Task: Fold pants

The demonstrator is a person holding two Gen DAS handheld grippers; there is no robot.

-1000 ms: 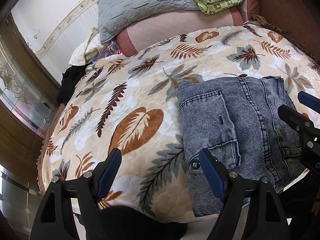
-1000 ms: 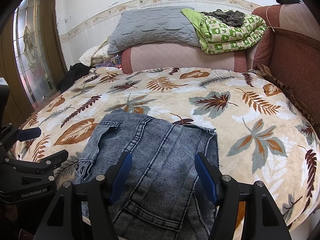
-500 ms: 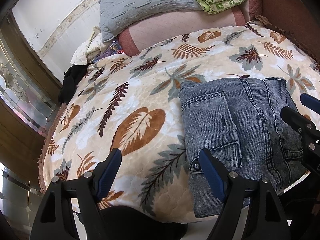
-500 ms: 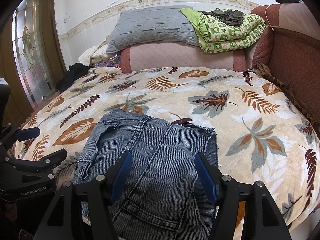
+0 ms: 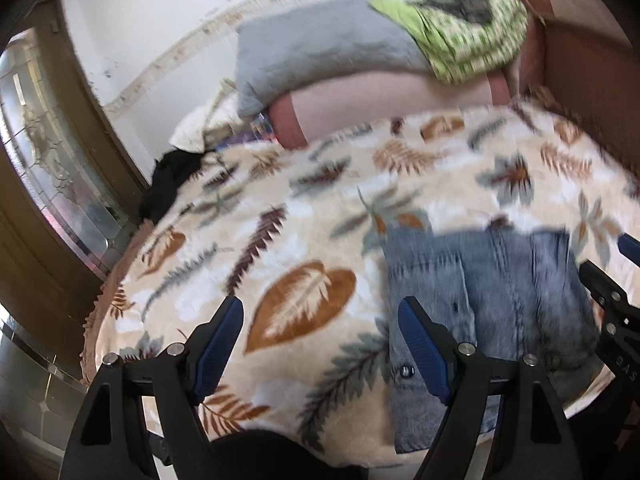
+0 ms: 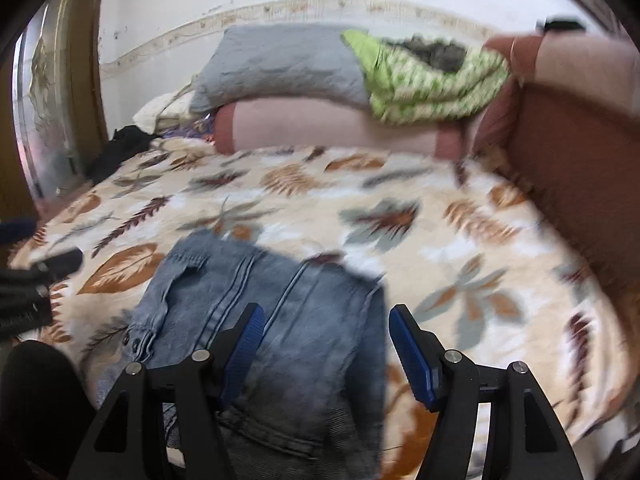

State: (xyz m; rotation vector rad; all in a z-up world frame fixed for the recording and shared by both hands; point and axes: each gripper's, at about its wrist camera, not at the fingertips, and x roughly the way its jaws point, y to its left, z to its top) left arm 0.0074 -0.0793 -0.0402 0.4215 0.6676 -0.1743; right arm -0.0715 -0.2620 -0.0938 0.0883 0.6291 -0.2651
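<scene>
We've got the folded jeans lying on the leafy blanket, and both our left gripper and right gripper hover released, grasping nothing.

You have open leaf-print blanket to pass over beyond and right of the folded jeans. At the far end a grey pillow and green quilt bar the way, and the brown upholstered side walls your right.

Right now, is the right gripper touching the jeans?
Cannot tell. In the right wrist view the right gripper stands open over the jeans; blur hides any gap.
</scene>
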